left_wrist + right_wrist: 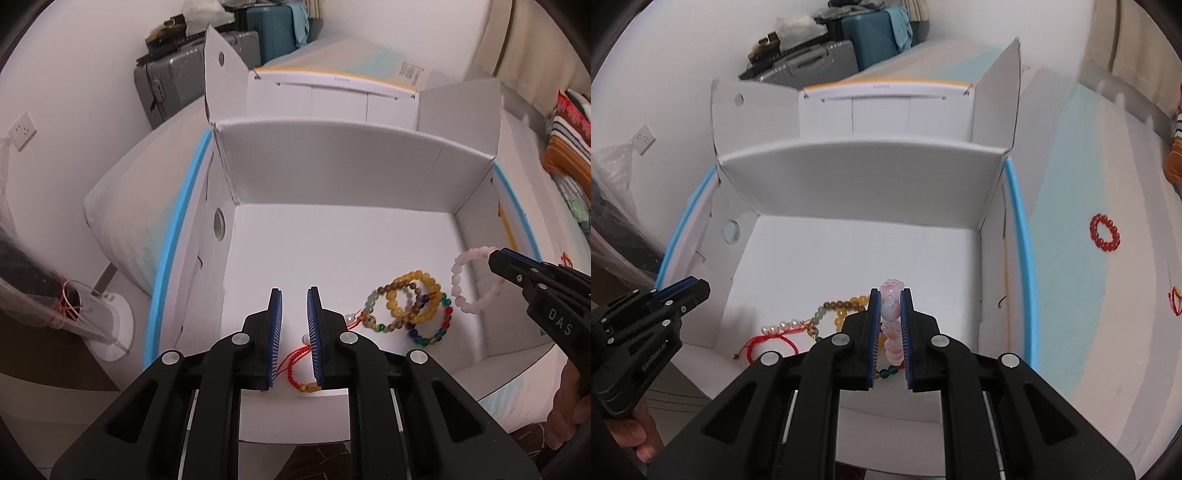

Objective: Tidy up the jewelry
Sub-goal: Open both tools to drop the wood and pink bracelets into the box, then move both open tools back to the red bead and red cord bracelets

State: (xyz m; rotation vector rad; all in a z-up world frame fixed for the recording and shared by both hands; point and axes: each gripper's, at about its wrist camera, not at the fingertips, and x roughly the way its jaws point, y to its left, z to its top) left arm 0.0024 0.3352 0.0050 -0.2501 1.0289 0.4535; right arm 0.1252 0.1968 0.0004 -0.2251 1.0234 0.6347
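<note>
An open white cardboard box (332, 166) holds a pile of bead bracelets: yellow (413, 295), brown (402, 302), multicoloured (432, 328), and a red cord bracelet (295, 369). My right gripper (891, 317) is shut on a pink bead bracelet (891, 310) and holds it above the pile, inside the box; it also shows in the left wrist view (461, 284). My left gripper (294, 310) is open and empty over the box's near left part. A red bead bracelet (1104, 233) lies outside the box on the bed.
The box (864, 173) sits on a white and light blue bed cover (1089, 258). Another small red piece (1174, 300) lies at the bed's right. Suitcases (199, 81) stand against the far wall. A second white box (332, 96) stands behind.
</note>
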